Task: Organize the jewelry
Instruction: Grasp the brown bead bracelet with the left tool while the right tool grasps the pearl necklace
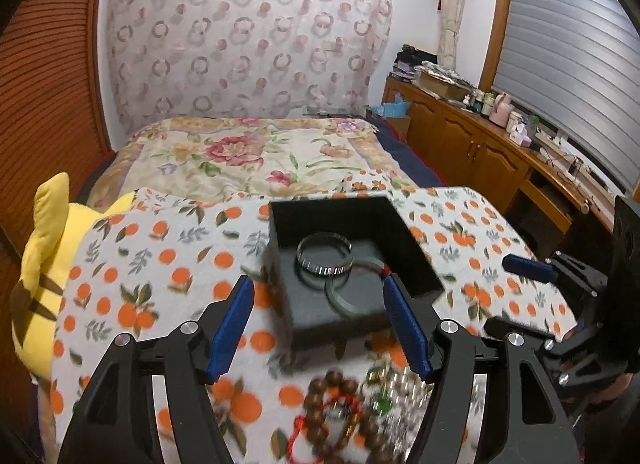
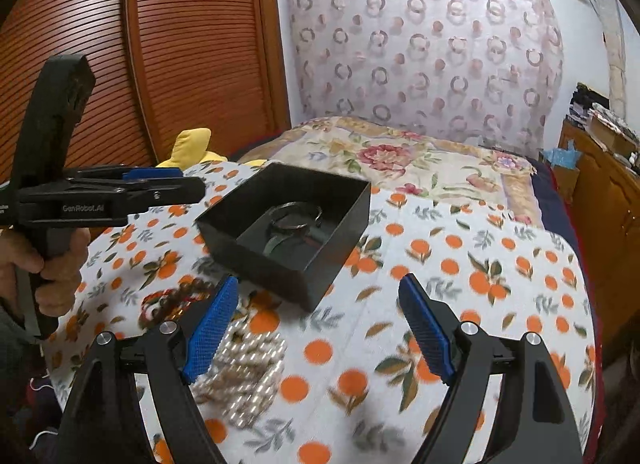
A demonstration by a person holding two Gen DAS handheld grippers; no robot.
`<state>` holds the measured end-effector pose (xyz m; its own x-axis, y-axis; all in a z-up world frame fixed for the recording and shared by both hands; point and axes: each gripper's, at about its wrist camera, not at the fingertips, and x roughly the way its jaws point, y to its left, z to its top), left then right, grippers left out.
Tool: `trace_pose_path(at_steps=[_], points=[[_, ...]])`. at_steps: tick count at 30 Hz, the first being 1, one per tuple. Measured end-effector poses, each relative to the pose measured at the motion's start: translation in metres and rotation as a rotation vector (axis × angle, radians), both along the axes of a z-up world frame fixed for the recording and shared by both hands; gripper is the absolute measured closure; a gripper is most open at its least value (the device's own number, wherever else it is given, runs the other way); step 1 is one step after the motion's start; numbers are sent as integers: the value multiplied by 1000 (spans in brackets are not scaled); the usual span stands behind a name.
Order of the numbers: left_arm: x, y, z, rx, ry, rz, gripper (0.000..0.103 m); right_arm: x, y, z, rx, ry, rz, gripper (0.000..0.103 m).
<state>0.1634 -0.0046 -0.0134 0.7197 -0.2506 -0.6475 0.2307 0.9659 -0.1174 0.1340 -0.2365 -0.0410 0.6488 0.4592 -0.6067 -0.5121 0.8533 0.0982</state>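
Note:
A black open box (image 1: pixel 416 260) stands on the orange-print cloth (image 1: pixel 160 264). Inside lie a silver bangle (image 1: pixel 325 258) and a pale green bangle (image 1: pixel 352 292). My left gripper (image 1: pixel 319 283) is open around the box's near corner, and its pads do not press on it. Below it lie a wooden bead bracelet (image 1: pixel 332 412) with a red cord and a pearl strand (image 1: pixel 396 384). In the right wrist view my right gripper (image 2: pixel 319 284) is open and empty, just short of the box (image 2: pixel 272 272). The pearl strand (image 2: pixel 244 376) lies under its left finger, with the wooden beads (image 2: pixel 176 300) further left.
A hand (image 2: pixel 48 264) holds the left gripper (image 2: pixel 188 183) at the left. One blue finger (image 1: pixel 528 268) of the right gripper shows at the right. A yellow plush toy (image 1: pixel 44 264) lies at the cloth's left edge. A floral quilt (image 1: pixel 248 155) lies beyond, and a wooden cabinet (image 1: pixel 480 143) stands to the right.

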Motion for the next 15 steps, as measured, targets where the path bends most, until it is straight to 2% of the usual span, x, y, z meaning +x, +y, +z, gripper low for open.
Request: trace_pose_path(at_steps=[2,6,15], points=[[-12,5,-4,-2,-2,3,34,-10,0,-3,7,8,1,23],[-30,17,-15,-18,11,8,34,-28,2,-11,-1,23,3,36],[-53,29,-44,-11,62,26,34,-56,9,-34,-37,72,-5,49]])
